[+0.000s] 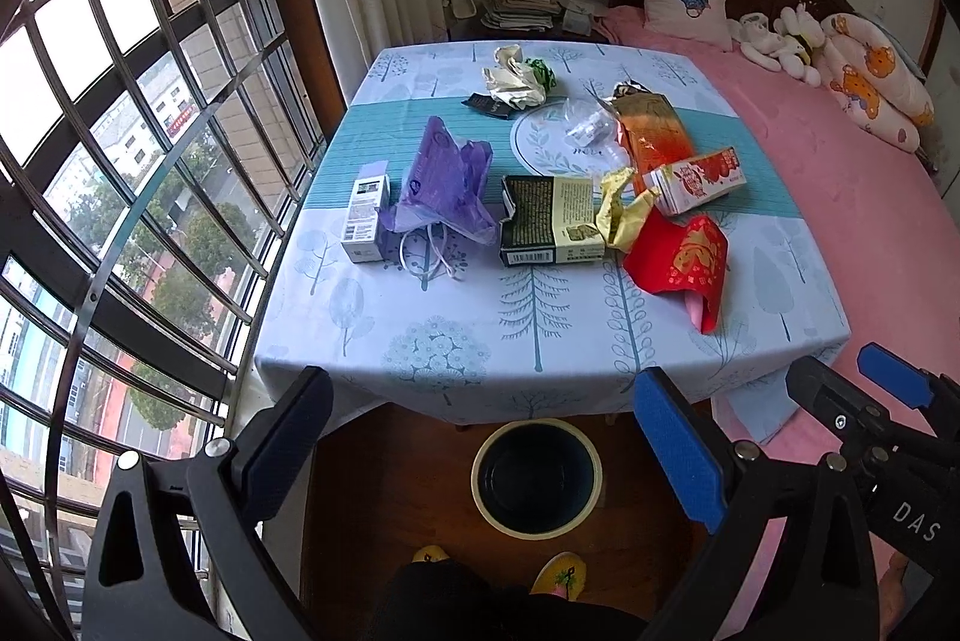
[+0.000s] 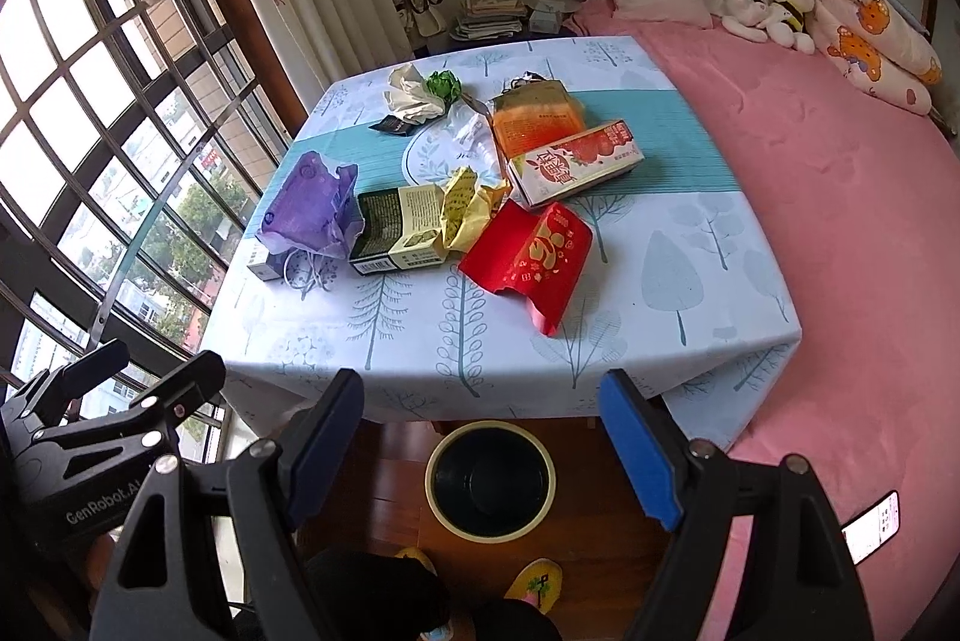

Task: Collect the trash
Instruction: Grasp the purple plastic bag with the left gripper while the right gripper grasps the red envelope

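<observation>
Trash lies scattered on the table (image 1: 540, 341) with its tree-print cloth: a purple bag (image 1: 447, 182), a small white box (image 1: 365, 219), a black-and-cream carton (image 1: 549, 227), a red packet (image 1: 681, 263), a red-and-white carton (image 1: 699, 178), an orange packet (image 1: 651, 134) and crumpled paper (image 1: 516, 83). A round bin (image 1: 537, 479) with a cream rim stands on the floor under the near edge. My left gripper (image 1: 483, 452) and right gripper (image 2: 483, 446) both hang open above the bin, short of the table, holding nothing.
A pink bed (image 2: 840, 221) with a pillow and soft toys borders the table on the right. A barred window (image 1: 120, 161) runs along the left. A person's yellow slippers (image 1: 558, 575) stand by the bin. A phone (image 2: 873, 527) lies on the bed.
</observation>
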A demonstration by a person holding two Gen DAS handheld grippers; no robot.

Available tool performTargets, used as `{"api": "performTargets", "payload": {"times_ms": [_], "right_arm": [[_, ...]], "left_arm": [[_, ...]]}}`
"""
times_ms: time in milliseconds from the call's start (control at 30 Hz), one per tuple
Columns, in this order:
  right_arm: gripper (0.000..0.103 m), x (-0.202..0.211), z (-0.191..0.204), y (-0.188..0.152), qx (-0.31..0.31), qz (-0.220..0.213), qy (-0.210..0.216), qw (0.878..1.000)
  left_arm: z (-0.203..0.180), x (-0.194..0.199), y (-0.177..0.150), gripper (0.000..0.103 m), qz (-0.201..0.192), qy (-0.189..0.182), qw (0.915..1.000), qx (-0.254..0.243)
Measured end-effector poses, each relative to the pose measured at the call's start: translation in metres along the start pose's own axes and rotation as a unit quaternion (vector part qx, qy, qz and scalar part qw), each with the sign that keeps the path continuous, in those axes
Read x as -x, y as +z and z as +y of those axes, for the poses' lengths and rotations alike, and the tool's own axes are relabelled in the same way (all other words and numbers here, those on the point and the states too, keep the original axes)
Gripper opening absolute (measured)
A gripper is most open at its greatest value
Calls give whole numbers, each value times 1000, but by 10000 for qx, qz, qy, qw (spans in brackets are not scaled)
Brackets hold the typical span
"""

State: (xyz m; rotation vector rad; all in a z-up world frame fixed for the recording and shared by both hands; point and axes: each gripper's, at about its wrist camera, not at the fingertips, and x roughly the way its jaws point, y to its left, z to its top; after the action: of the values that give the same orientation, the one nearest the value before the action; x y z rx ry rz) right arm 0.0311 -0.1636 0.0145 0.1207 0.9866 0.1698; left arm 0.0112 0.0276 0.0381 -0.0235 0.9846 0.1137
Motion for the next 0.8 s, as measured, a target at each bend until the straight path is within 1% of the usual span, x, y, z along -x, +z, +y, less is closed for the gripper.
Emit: {"api": "performTargets", "payload": {"times_ms": [100, 200, 367, 500, 600, 667, 800], "right_arm": [[81, -3, -1, 8, -138, -89, 4, 9999], [81, -10, -2, 20, -338, -149, -33, 9993], [81, -31, -4, 40, -771, -100, -176, 9968], [81, -49, -12, 61, -1282, -73, -320, 9912], [81, -68, -21, 71, -1564, 4, -502, 9864], [81, -84, -26, 76, -1650, 131, -723, 9836], [81, -119, -38, 76, -1904, 448, -981, 9758]], "left_arm": [[12, -4, 13, 99, -79, 80, 9999, 115], [25, -16, 29, 99, -42, 123, 9997, 184], [51, -47, 68, 99, 59, 47, 9997, 234], [66, -83, 103, 99, 313, -17, 9995, 57], [73, -113, 123, 99, 482, -58, 9987, -131], [77, -133, 134, 99, 623, -121, 9977, -249], [82, -175, 151, 99, 958, -366, 9938, -434]]}}
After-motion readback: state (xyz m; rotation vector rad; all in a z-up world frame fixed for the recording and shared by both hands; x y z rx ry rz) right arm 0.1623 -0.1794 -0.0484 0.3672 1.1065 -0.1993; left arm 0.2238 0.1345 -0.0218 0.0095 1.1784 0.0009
